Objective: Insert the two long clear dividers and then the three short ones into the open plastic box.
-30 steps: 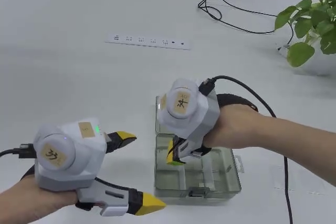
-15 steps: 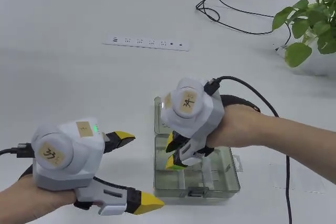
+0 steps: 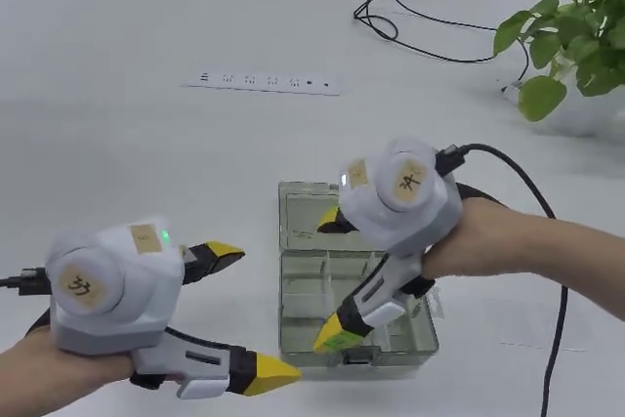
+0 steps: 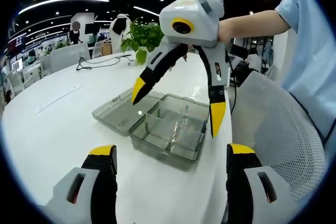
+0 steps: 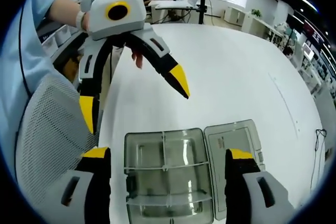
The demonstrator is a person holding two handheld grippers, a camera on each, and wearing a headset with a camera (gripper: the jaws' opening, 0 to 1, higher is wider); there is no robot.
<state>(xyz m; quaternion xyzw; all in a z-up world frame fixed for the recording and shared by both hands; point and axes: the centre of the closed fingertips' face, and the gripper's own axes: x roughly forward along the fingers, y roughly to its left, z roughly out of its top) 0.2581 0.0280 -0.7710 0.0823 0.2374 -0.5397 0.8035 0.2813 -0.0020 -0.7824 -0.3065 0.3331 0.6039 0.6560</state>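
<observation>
Left tool (image 3: 244,314), lower left: jaws spread, empty. Right tool (image 3: 329,277), centre: spread wide above clear plastic box (image 3: 410,344), lid open, on white bench (image 3: 117,144); dividers (image 5: 164,167) stand inside. Power strip (image 3: 269,80) upper centre. Potted plant (image 3: 566,46) upper right.

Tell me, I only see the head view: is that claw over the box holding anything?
Observer: No. The left gripper view faces the right gripper head-on: its jaws are spread wide above the box, with nothing between them.
Operator: And inside the box, underneath?
Observer: The right gripper view looks straight down into it: clear dividers already cross it into compartments, and the lid lies open flat beside it.
Operator: What's off to the side?
Observer: A mesh-backed chair stands at the table's edge.
</observation>
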